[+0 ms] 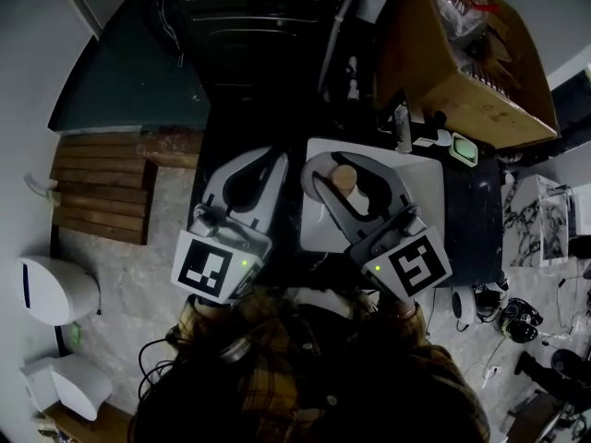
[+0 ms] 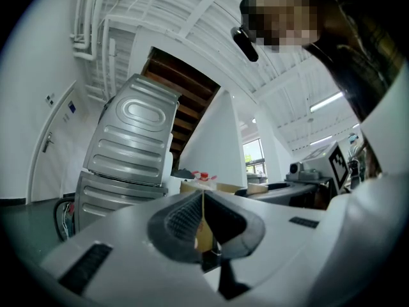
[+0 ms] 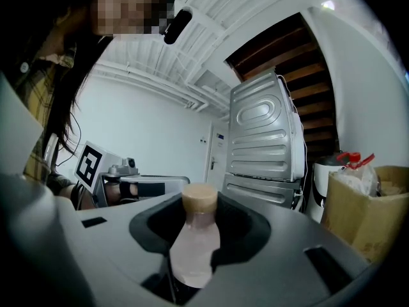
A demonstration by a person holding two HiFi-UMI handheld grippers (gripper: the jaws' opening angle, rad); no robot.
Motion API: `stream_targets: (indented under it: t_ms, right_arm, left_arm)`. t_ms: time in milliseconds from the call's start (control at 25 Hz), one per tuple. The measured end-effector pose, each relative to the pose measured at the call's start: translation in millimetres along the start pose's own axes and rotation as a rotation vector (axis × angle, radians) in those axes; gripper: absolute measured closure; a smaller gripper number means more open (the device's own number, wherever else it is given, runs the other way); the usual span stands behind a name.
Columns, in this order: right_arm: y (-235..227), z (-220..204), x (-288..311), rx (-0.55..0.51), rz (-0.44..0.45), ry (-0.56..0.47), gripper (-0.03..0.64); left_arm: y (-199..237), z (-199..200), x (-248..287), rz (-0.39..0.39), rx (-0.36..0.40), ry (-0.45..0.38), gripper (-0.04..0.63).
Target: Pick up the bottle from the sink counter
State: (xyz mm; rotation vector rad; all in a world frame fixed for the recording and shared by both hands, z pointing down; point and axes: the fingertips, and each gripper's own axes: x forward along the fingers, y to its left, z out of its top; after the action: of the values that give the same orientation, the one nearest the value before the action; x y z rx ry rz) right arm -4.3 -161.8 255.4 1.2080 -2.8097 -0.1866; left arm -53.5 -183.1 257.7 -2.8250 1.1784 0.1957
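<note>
Left gripper (image 2: 203, 226): the jaws are pressed together with nothing between them; it sits left of center in the head view.
Right gripper (image 3: 199, 226): it is clamped on the bottle (image 3: 193, 251), one jaw at each side of the body.
Bottle: pale with a tan cap (image 1: 343, 178), at the center of the head view, over the white sink counter (image 1: 427, 187).
Cardboard box (image 1: 462, 72): at the upper right of the head view.

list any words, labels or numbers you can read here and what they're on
No text can be read.
left marker cube: black-and-white square pattern, not writing.
right marker cube: the same kind of pattern, not writing.
bottle: no label shows.
blue wall sign: too small to read.
</note>
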Motion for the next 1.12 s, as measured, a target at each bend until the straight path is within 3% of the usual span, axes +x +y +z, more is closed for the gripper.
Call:
stream_targets:
  t_ms: [160, 400, 600, 680, 1120]
  right_arm:
    - [-0.4, -0.5, 2.1, 0.003, 0.006, 0.001, 0.477]
    - [-0.8, -3.1, 3.8, -0.003, 0.005, 0.01, 0.477]
    - [-3.3, -3.0, 1.0, 0.0, 0.002, 0.012, 0.477]
    - [-2.8, -1.9, 0.4, -0.004, 0.004, 0.009, 0.477]
    - [-5.8, -0.8, -3.5, -0.006, 0.003, 0.003, 0.477]
  left_arm:
    - [0.8, -0.7, 1.4, -0.004, 0.015, 0.006, 0.572]
    - [-0.1, -0.1, 3.2, -0.004, -0.029, 0.03, 0.572]
    - [0.4, 7.5, 6.8, -0.014, -0.026, -0.012, 0.572]
    - [0.5, 4.2, 5.5, 0.006, -0.035, 0.021, 0.572]
    - [-4.8, 0.4, 3.7, 0.011, 0.019, 0.06, 0.572]
